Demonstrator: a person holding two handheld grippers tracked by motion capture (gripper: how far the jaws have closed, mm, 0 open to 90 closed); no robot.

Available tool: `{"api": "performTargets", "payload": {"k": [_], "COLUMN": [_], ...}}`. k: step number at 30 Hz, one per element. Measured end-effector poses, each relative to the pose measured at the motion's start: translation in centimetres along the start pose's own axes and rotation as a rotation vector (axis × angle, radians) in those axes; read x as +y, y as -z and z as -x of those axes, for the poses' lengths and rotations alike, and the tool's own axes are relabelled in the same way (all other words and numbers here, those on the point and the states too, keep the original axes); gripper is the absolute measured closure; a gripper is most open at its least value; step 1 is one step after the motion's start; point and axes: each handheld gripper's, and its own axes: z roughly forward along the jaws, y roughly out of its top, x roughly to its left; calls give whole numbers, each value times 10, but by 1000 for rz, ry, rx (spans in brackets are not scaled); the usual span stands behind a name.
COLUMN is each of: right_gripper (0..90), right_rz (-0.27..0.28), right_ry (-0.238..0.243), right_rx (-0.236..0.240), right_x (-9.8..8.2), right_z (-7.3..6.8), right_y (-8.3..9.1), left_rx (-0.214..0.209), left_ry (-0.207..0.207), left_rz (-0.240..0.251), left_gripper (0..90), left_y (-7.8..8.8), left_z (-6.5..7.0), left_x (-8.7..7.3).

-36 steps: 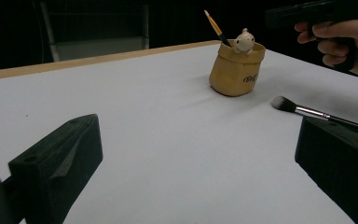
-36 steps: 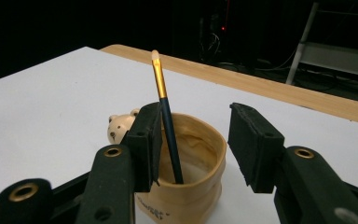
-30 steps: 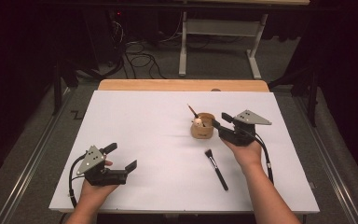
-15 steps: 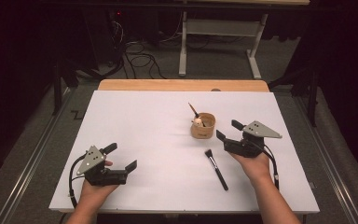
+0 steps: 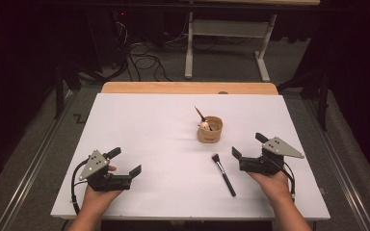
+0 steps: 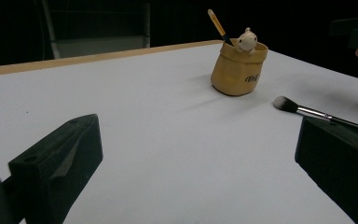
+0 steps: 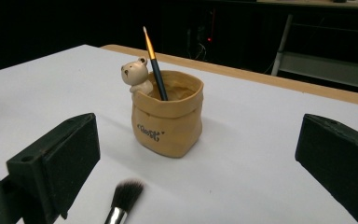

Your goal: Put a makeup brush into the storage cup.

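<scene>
A tan sack-shaped pot [image 5: 209, 131] with a small bear figure on its rim stands right of the middle of the white table [image 5: 139, 125]. A thin brush [image 5: 200, 114] leans in it. A black-handled makeup brush [image 5: 223, 173] lies flat nearer to me. My right gripper [image 5: 248, 145] sits to the right of that brush, open; its jaws have just been opening, with nothing between them. In the right gripper view the pot [image 7: 168, 123] stands ahead of the jaws and the makeup brush's bristles [image 7: 123, 198] lie low down. My left gripper [image 5: 125, 161] rests open at the near left, empty.
A wooden strip [image 5: 188, 87] borders the table's far edge. Beyond it are a metal table frame [image 5: 226, 33] and cables [image 5: 144, 62] on the dark floor. In the left gripper view the makeup brush [image 6: 307, 112] lies right of the pot [image 6: 237, 70].
My right gripper has drawn back from beside the pot toward the near right, and its jaws now stand wider. The left hand has stayed put.
</scene>
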Motion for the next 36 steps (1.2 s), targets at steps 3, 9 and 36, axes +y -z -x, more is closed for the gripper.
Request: {"api": "performTargets", "payload": {"k": [3, 9, 36], "right_gripper": [4, 5, 13], "right_rz": [7, 0, -196], "right_ry": [-4, -10, -3], "right_rx": [3, 4, -45], "right_x": [-5, -11, -35], "right_z": [0, -2, 1], "right_y": [8, 20, 31], "left_rx": [-1, -3, -14], "left_ry": [-2, -1, 13], "left_rz": [-5, -2, 4], "left_gripper": [15, 14, 2], "left_y": [0, 0, 0], "left_z": [-1, -1, 1], "left_x": [0, 0, -1]}}
